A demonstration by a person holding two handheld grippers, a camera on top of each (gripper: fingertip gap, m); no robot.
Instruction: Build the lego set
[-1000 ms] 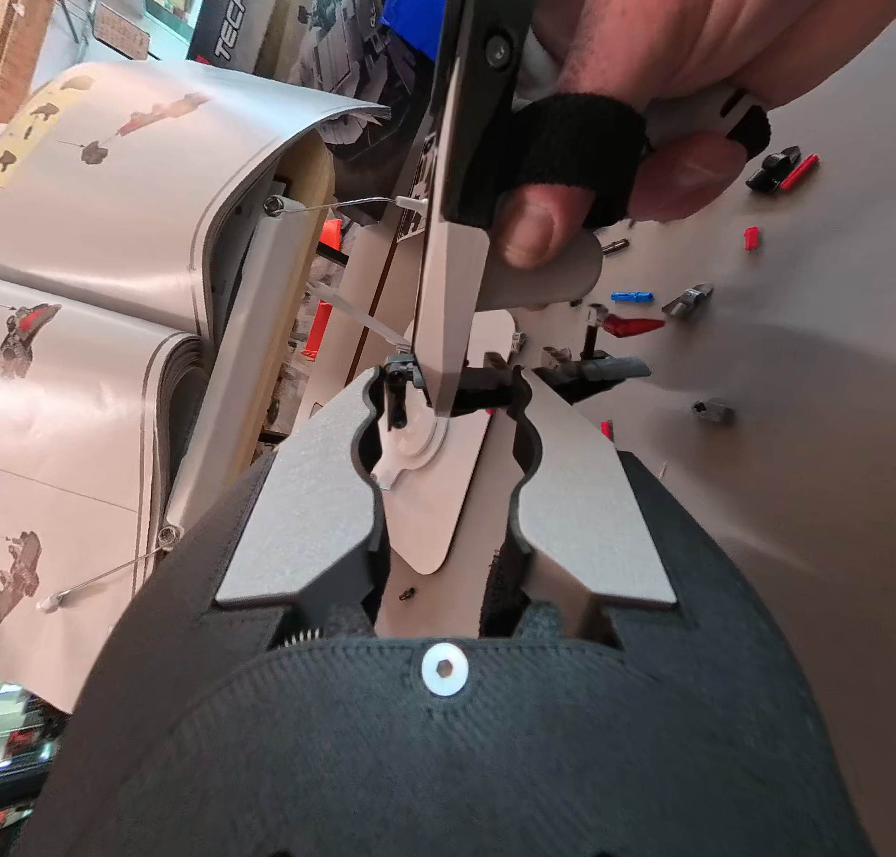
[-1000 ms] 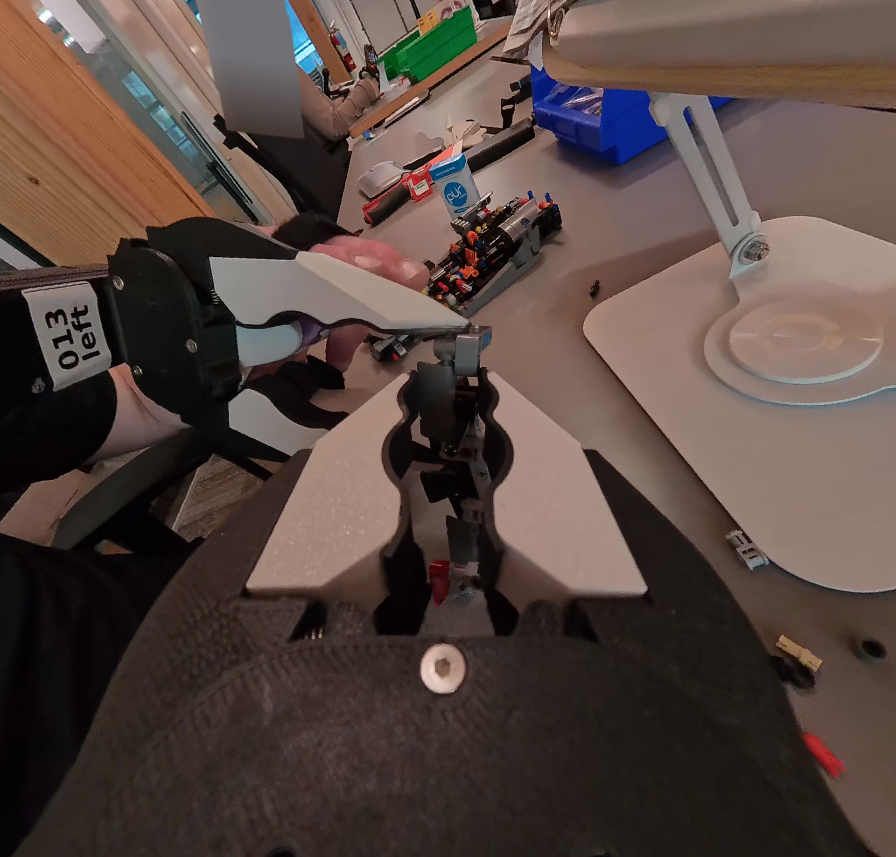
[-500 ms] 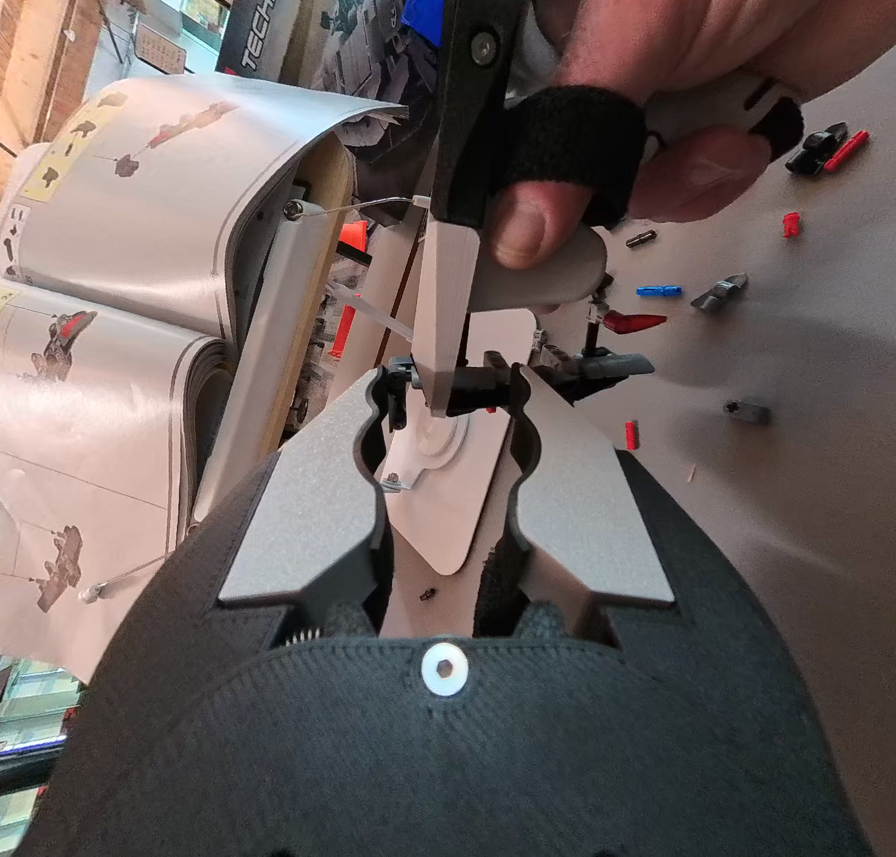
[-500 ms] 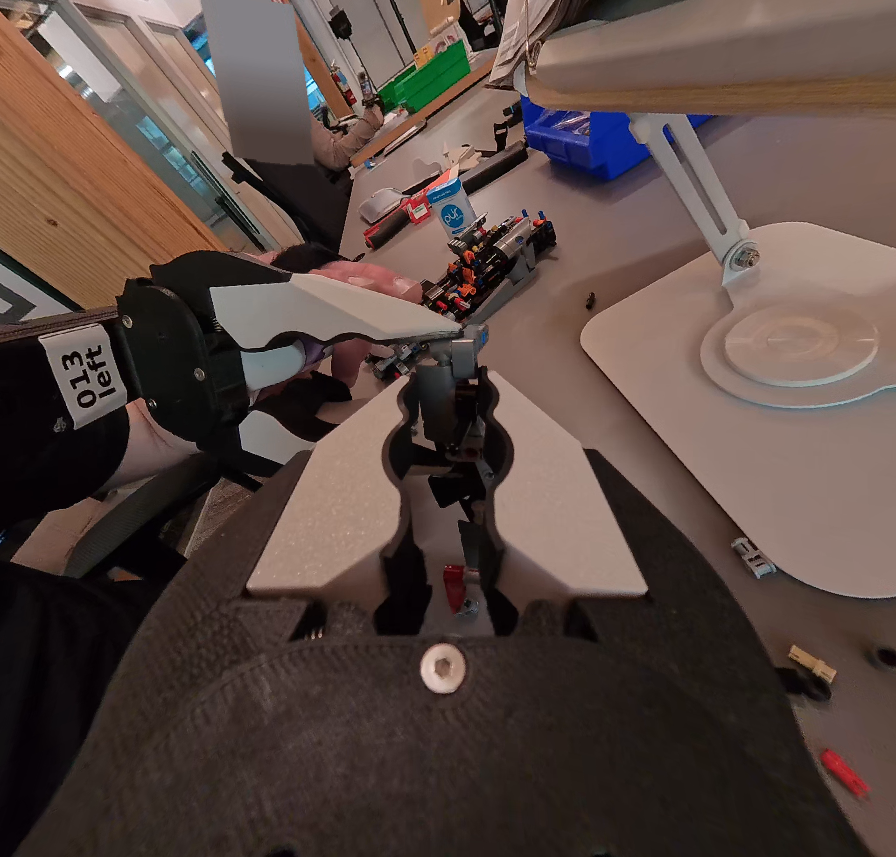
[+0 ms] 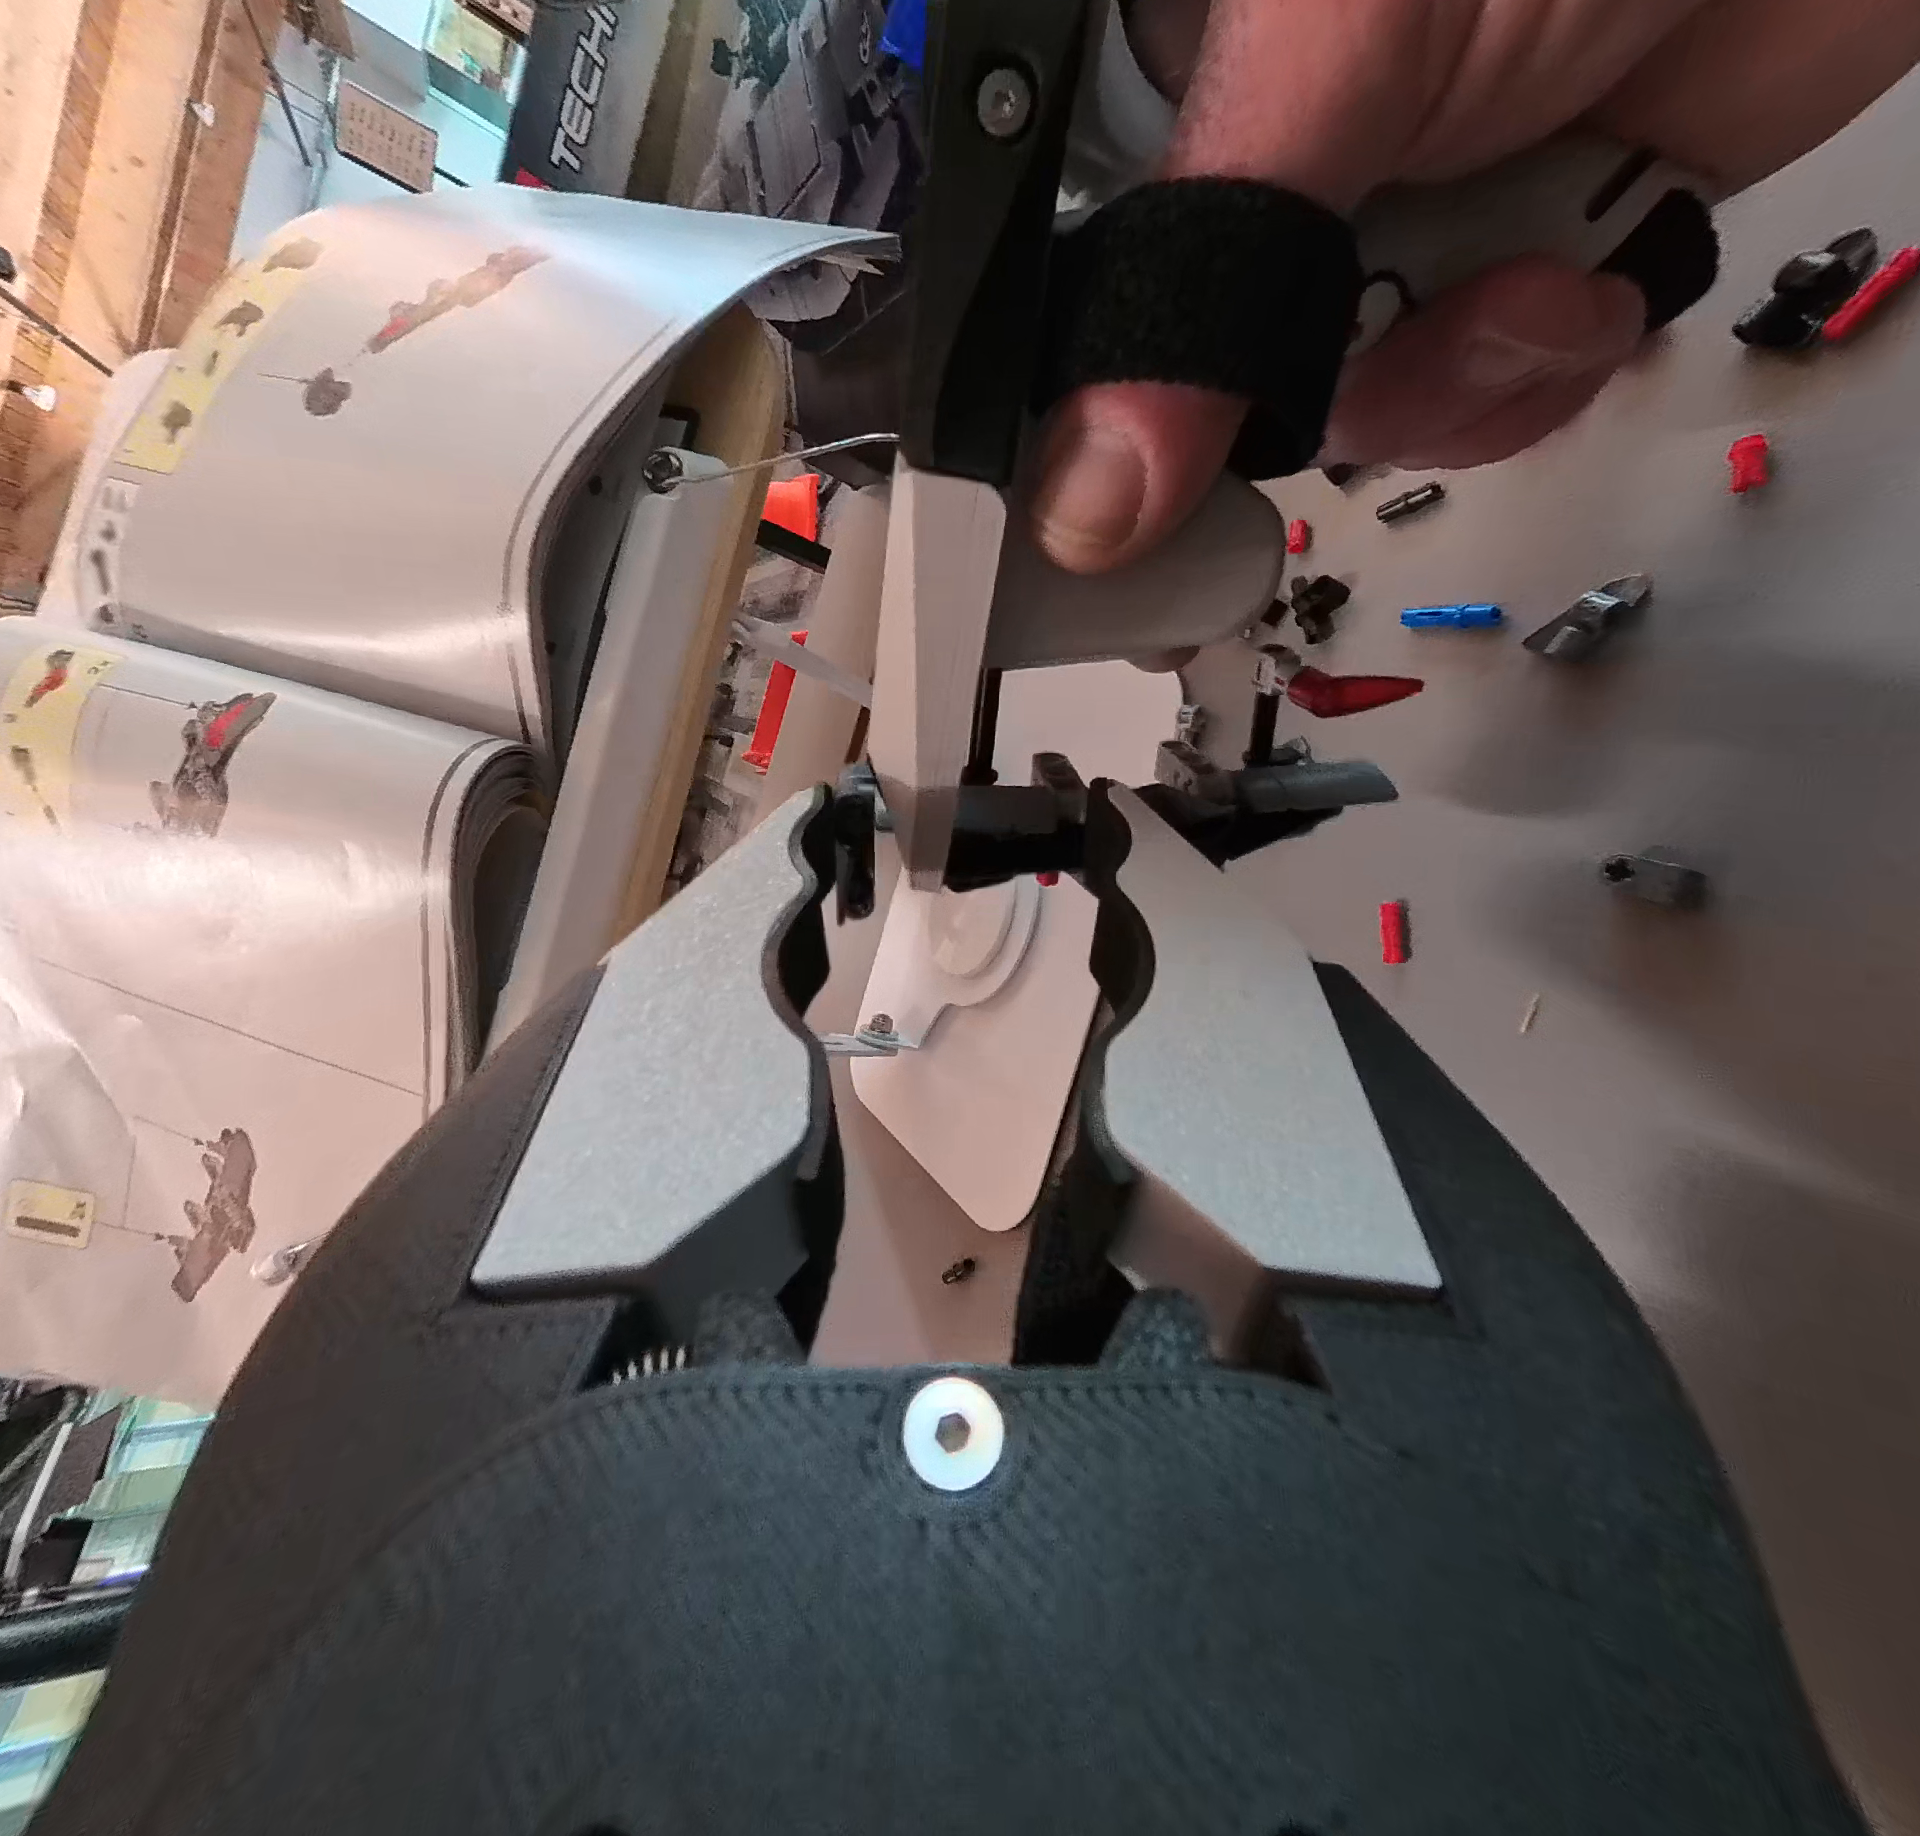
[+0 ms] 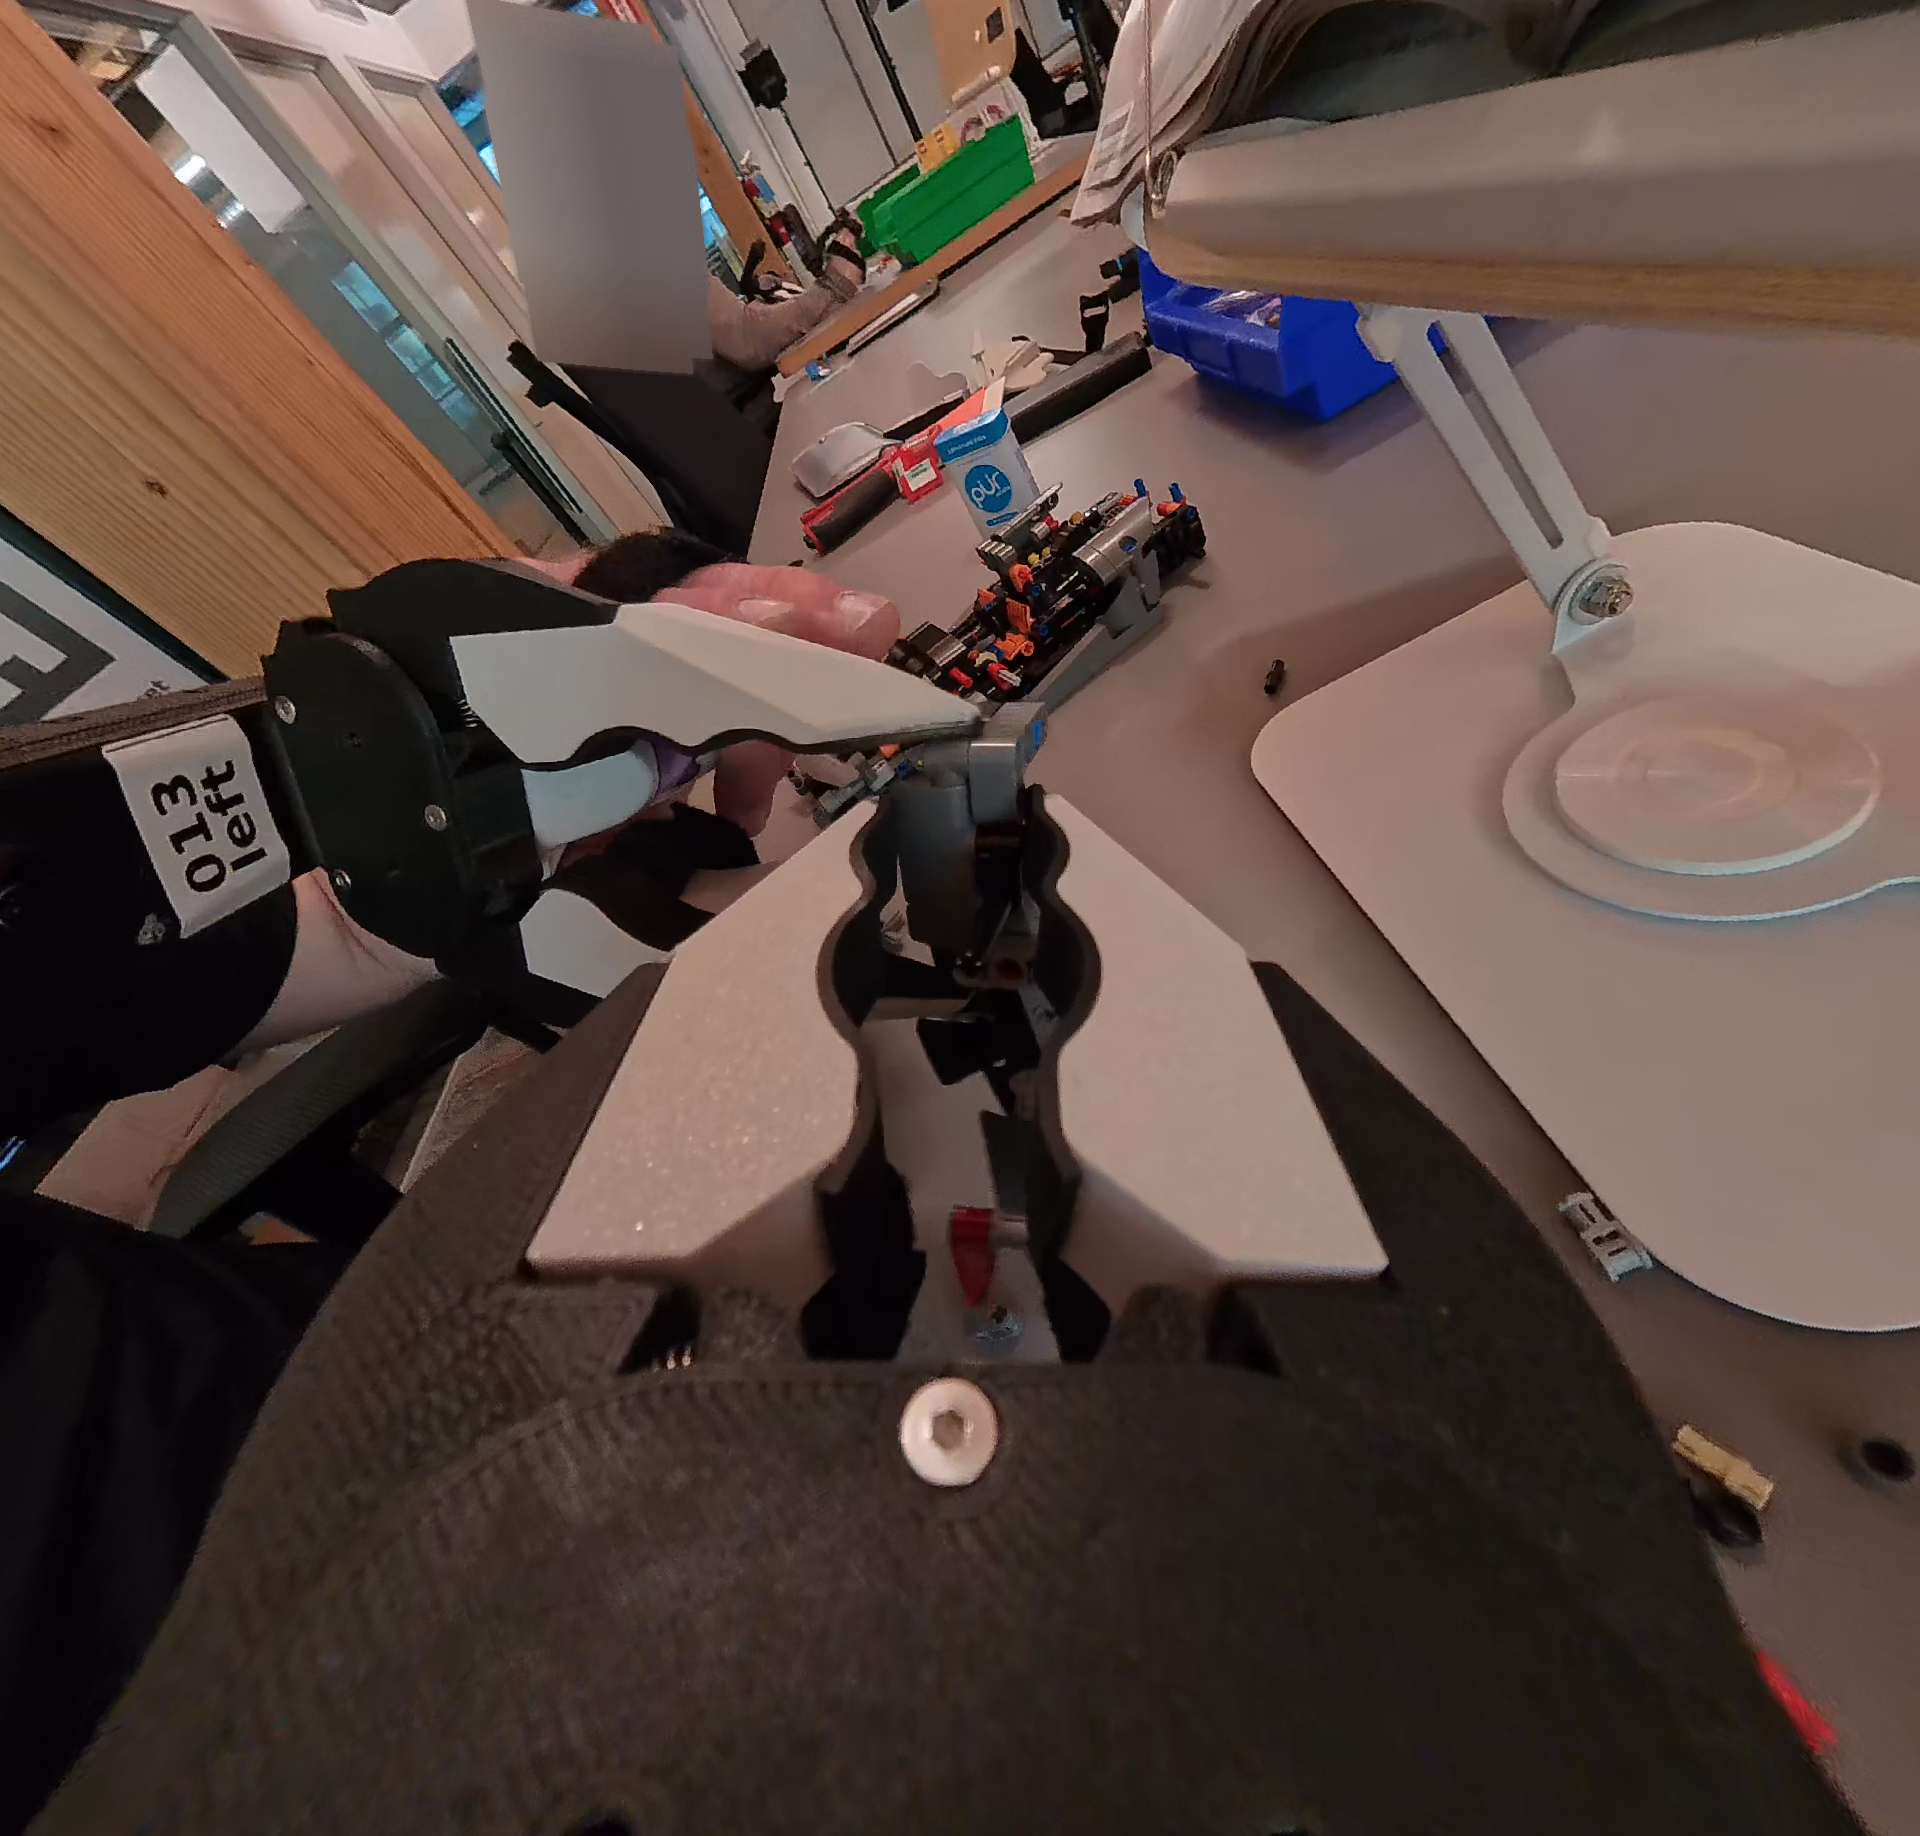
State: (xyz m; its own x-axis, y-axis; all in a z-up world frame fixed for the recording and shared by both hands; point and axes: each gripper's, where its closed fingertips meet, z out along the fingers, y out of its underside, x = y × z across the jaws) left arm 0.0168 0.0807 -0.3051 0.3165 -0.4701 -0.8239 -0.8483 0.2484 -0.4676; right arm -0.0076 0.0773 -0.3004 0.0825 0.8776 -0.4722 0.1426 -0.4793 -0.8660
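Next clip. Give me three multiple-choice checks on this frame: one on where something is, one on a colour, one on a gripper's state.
1. Where does the large part-built model stand?
A) on the table beside the blue-and-white carton
B) on a white stand base
C) inside a blue bin

2. In the left wrist view, what colour is the loose pin lying next to the grey wedge piece?
A) yellow
B) blue
C) green

3. How do the right gripper jaws stand?
A) wide open and empty
B) shut on the small assembly
C) shut on a booklet page

Answers:
1 A: the model sits on the grey tabletop, with the carton just behind it.
2 B: the pin is plainly blue against the grey surface.
3 B: the grey and black assembly is pinched between the jaws.
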